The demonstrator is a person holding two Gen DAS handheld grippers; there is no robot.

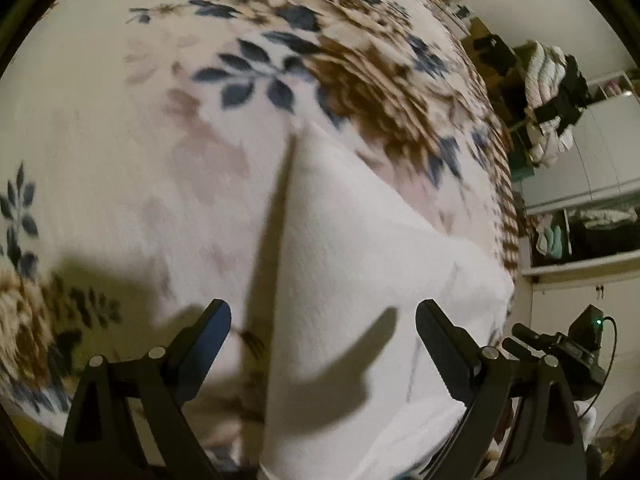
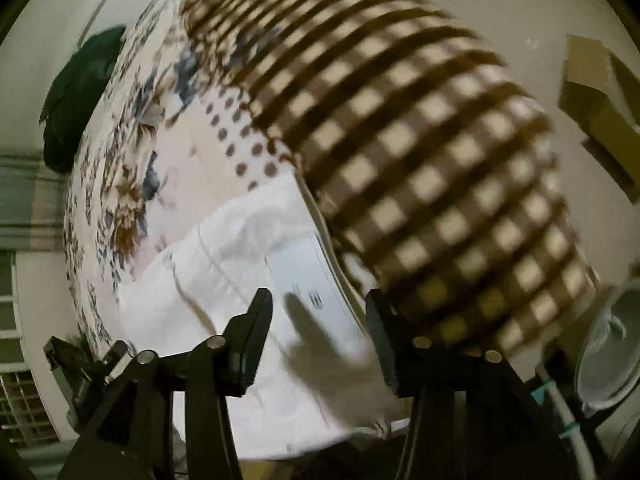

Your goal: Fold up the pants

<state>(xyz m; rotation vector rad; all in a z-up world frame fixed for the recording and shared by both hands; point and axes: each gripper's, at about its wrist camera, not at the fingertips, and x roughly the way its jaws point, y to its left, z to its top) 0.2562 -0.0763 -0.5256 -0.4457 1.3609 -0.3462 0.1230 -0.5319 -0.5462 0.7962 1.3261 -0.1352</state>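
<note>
You held both hand-held grippers, left (image 1: pixel 323 322) and right (image 2: pixel 319 312), spread wide over the white fabric pants (image 1: pixel 340 248) on the floral blanket (image 1: pixel 120 120), gripping nothing

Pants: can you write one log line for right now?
task: fold pants | white pants on floral blanket | left gripper open above | right gripper open above | nothing held

I count one pair of white cotton pants (image 1: pixel 352 280), lying on one cream fleece blanket (image 1: pixel 120 128) printed with blue and brown flowers and a brown checked border. I hold two black tongs, my left tongs (image 1: pixel 323 322) and my right tongs (image 2: pixel 319 312), each with two fingers spread apart. Beside the bed I see one brown cardboard box (image 2: pixel 600 92) and one dark green bundle (image 2: pixel 80 96).
</note>
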